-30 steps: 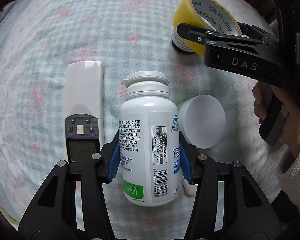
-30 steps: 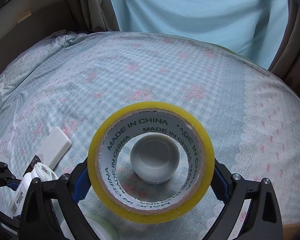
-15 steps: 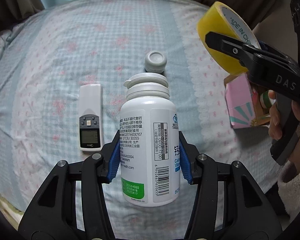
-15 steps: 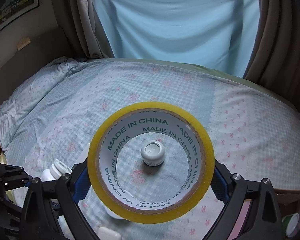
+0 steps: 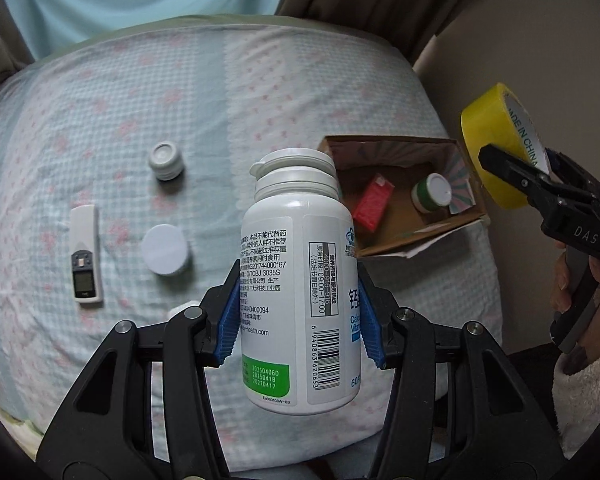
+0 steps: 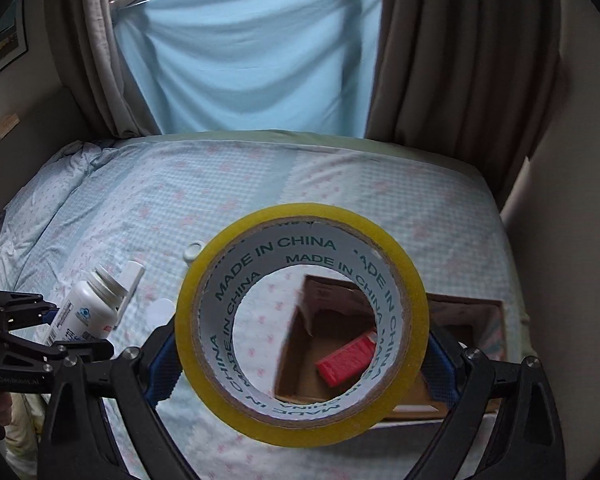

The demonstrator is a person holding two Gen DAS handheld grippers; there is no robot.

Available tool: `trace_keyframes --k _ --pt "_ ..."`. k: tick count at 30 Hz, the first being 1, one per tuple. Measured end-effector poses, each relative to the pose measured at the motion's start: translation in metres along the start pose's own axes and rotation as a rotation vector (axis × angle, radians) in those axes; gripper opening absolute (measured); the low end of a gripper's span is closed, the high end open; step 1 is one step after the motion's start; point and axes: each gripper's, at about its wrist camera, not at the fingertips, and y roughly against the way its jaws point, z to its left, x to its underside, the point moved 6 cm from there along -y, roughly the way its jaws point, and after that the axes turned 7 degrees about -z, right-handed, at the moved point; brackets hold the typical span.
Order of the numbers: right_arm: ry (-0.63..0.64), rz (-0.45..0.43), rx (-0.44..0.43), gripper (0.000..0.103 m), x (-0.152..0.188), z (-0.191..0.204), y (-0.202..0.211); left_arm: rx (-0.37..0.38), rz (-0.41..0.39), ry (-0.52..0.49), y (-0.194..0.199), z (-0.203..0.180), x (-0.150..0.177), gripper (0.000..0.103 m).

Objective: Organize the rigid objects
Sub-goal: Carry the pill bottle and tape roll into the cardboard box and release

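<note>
Bottle (image 5: pixel 300 292) upright in view, cap farthest away.

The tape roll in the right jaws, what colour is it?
Yellow, with a white inner core printed in green; the tape roll shows best in the right wrist view.

A white supplement bottle (image 5: pixel 300 280) with a flip cap, barcode and green date patch is held off the bed (image 5: pixel 240 80), cap pointing away. A yellow tape roll (image 6: pixel 302 324), printed "MADE IN CHINA" inside, is held on edge above an open cardboard box (image 5: pixel 452 224). In the box lie a red packet (image 5: pixel 372 202) and a green-banded jar (image 5: pixel 432 194). On the bed to the left lie a grey cap (image 5: pixel 166 160), a white round lid (image 5: pixel 166 250) and a white remote (image 5: pixel 85 254).
</note>
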Motion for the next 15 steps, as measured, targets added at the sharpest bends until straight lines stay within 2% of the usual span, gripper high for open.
trace_keyframes --k 5,8,15 --pt "-0.048 0.108 0.052 0.096 0.029 -0.069 0.007 0.064 0.021 -0.046 -0.030 -0.065 -0.015 0.047" --pt "-0.054 0.142 0.080 0.096 0.044 -0.098 0.005 0.087 0.043 -0.068 -0.055 -0.096 -0.023 0.047" --pt "-0.117 0.186 0.097 0.096 0.056 -0.140 -0.018 0.094 0.119 -0.089 -0.120 -0.131 -0.039 0.047"
